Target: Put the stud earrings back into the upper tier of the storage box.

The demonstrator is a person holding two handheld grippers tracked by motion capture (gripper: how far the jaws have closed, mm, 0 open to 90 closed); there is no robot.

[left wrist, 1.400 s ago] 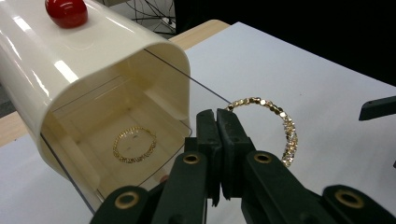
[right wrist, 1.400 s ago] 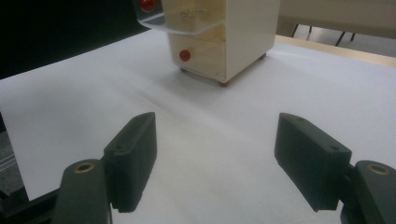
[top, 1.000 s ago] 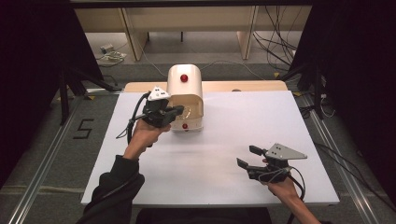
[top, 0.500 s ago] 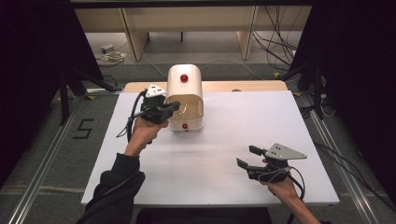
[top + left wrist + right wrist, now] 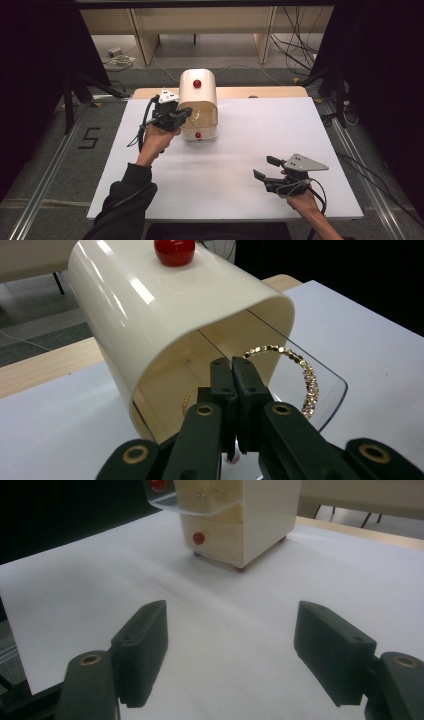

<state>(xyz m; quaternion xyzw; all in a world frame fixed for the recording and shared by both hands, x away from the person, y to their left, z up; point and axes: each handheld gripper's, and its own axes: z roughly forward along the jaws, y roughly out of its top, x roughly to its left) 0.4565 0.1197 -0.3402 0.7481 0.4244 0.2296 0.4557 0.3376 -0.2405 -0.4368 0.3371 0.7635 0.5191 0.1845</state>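
The gold bracelet (image 5: 300,375) hangs inside the cream box (image 5: 198,102), where the clenched left gripper (image 5: 233,371) reaches in, apparently to fetch it; the right gripper (image 5: 266,168) rests released on the worktop (image 5: 300,125).

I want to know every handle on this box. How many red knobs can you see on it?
2: one red knob on the cream box's curved top, one red knob on its lower front drawer. Others may be hidden.

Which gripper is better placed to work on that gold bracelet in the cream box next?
Left. The left gripper, jaws shut, sits at the cream box opening by the gold bracelet. The right gripper rests open, far off.
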